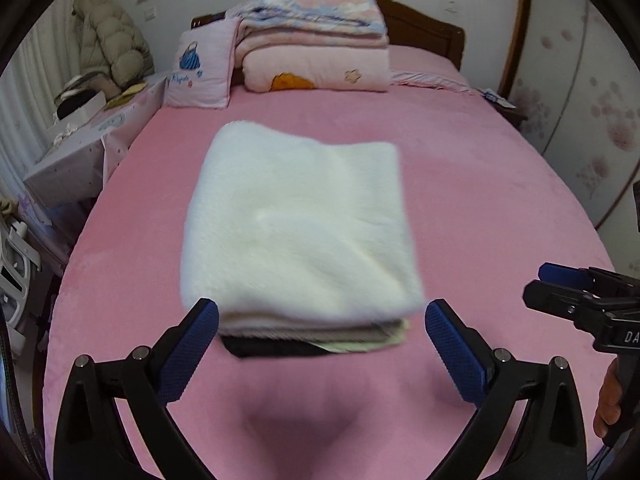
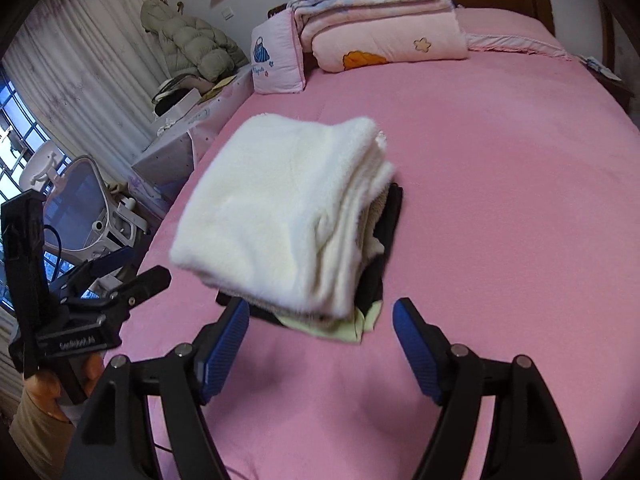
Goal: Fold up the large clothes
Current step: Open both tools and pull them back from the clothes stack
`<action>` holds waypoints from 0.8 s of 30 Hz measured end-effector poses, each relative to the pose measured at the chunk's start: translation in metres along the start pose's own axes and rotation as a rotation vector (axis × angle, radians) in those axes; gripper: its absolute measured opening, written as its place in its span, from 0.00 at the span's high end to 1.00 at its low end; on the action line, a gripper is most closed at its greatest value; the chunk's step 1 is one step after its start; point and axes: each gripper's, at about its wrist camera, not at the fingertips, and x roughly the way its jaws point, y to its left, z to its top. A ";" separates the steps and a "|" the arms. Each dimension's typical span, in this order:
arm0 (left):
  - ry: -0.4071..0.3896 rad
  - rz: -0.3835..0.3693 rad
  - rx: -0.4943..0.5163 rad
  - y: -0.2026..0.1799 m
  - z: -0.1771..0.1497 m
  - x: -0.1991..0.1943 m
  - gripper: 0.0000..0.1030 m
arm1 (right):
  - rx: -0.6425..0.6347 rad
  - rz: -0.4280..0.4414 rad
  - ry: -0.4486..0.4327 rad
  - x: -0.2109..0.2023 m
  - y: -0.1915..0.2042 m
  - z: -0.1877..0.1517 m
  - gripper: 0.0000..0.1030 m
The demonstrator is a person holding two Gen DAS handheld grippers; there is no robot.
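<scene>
A white fluffy garment [image 1: 298, 224] lies folded into a thick rectangle on the pink bed [image 1: 480, 200], with black and pale green layers showing under its near edge. It also shows in the right wrist view [image 2: 280, 212]. My left gripper [image 1: 322, 320] is open and empty, fingers either side of the near edge, just short of it. My right gripper [image 2: 320, 320] is open and empty, near the stack's near right corner. Each gripper shows in the other's view: the right gripper [image 1: 560, 284] at the right, the left gripper [image 2: 132, 272] at the left.
Folded quilts [image 1: 316, 40] and a pink cushion [image 1: 198, 68] are stacked at the headboard. A cluttered side table [image 1: 80, 140] with a puffer jacket [image 1: 112, 36] stands left of the bed. An office chair [image 2: 80, 208] and curtained window are further left.
</scene>
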 end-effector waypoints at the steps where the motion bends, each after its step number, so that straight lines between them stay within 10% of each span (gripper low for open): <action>1: -0.011 0.003 -0.002 -0.010 -0.007 -0.014 0.00 | 0.001 -0.009 -0.009 -0.012 0.000 -0.007 0.27; 24: -0.046 -0.058 -0.035 -0.162 -0.134 -0.246 0.00 | -0.002 -0.042 -0.123 -0.248 -0.020 -0.163 0.27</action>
